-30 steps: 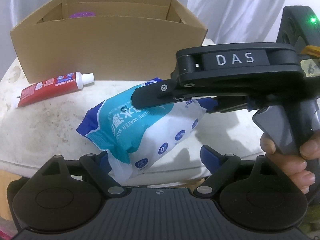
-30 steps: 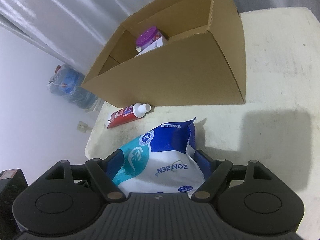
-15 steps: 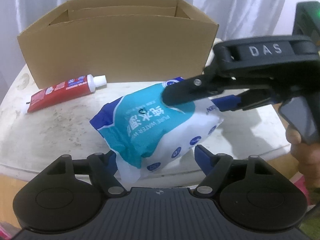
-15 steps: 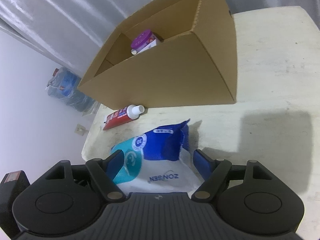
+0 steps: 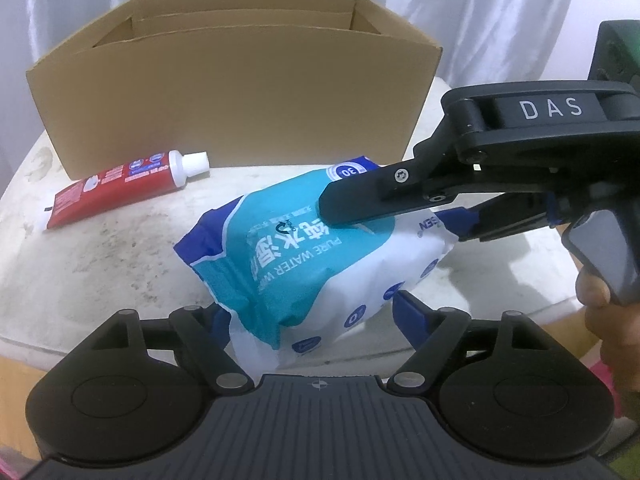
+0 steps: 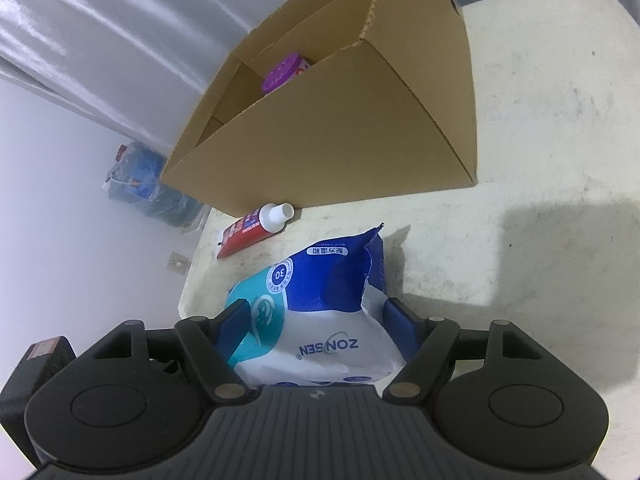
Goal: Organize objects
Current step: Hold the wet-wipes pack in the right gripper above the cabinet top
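Wipes pack (image 5: 316, 268) sat at worktop (image 5: 120, 248) front edge. Left gripper (image 5: 308, 316) jaws opening, L pad touching pack, R clear. Right gripper (image 6: 316, 316) jaws closing round its end. Risk: soft pack squirms, tips off edge before reaching box (image 5: 240, 92).

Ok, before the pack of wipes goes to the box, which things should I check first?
1. The wipes pack sits between the right gripper fingers, jaws closing: ok.
2. The left gripper presses the pack, jaws opening: cannot tell.
3. The box is open on top: ok.
4. Free room in the box beside the purple lid: ok.
5. The toothpaste lies apart from the pack: ok.
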Tool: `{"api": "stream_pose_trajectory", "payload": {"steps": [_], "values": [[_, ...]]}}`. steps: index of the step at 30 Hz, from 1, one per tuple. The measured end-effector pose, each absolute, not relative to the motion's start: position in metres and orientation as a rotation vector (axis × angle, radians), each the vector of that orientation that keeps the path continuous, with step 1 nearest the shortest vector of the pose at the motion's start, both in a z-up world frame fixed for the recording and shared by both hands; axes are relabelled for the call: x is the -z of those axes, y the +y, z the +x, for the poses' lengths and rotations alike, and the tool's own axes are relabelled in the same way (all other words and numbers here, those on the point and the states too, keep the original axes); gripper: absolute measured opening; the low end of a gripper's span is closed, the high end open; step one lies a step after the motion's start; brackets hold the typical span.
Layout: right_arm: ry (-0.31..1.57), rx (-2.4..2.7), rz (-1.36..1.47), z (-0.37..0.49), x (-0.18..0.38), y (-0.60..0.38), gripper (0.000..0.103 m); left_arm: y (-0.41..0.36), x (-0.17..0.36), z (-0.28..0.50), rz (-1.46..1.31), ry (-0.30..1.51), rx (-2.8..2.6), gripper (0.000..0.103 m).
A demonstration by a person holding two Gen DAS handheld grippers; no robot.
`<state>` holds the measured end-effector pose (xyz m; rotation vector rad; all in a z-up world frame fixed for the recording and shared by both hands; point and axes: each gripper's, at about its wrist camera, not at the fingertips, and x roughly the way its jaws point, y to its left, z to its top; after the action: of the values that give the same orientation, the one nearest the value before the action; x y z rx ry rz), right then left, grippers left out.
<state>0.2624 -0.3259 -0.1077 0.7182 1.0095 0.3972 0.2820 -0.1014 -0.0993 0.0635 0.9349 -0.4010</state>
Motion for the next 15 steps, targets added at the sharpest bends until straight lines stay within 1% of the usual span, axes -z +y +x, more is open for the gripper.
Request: {"api": "stream_pose_trajectory", "payload": {"steps": [15], "values": [[0.997, -0.383, 0.673, 0.2611, 0.0993, -0.3168, 0.075, -0.1092, 0.0957, 0.2805, 0.064, 0.938, 0.386, 0.077]]}}
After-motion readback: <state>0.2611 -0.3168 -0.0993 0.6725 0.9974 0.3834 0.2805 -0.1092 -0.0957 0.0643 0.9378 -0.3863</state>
